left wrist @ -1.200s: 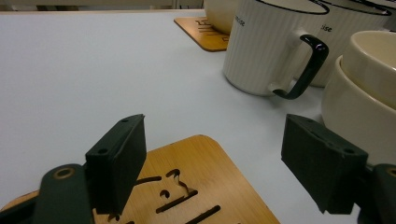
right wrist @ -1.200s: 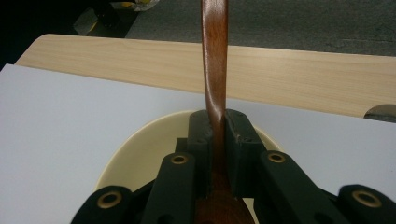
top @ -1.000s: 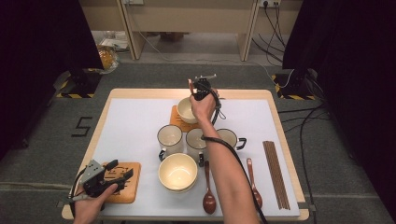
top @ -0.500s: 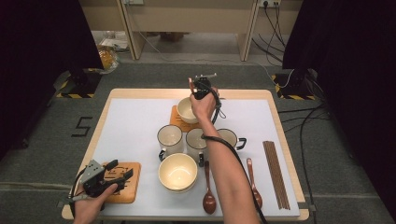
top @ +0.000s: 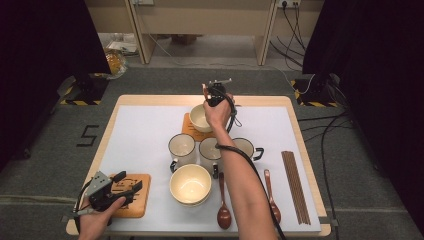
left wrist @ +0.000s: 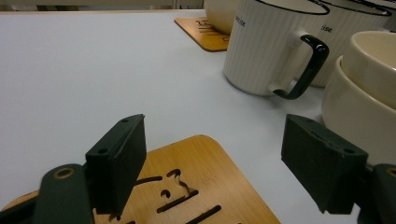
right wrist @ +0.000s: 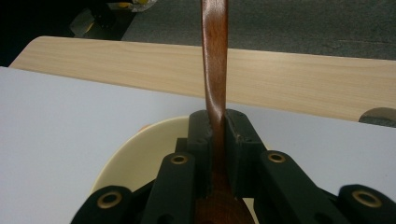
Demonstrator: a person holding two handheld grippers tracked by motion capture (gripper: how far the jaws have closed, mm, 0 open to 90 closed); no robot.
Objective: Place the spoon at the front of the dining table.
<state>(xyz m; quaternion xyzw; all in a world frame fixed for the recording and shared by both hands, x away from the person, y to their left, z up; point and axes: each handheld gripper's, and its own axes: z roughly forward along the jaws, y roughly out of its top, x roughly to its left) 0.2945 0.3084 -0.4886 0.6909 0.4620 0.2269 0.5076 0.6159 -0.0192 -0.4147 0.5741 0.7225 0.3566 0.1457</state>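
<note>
My right gripper [top: 212, 93] is held above the back of the table, shut on a dark wooden spoon [right wrist: 215, 70] whose handle sticks up past the jaws. Right under it sits a cream bowl [right wrist: 135, 158] on a wooden coaster [top: 188, 128]. At the front left my left gripper [top: 133, 189] rests open over another wooden coaster [left wrist: 205, 196], with nothing between its fingers [left wrist: 119, 158]. In the high view the same cream bowl [top: 199, 118] lies just below my right hand.
Three white mugs [top: 181, 146] stand in a row mid-table; the nearest mug [left wrist: 261, 42] has a black handle. Stacked cream bowls [top: 190, 184] sit in front. Two wooden spoons [top: 223, 202] and dark chopsticks [top: 296, 185] lie at the right.
</note>
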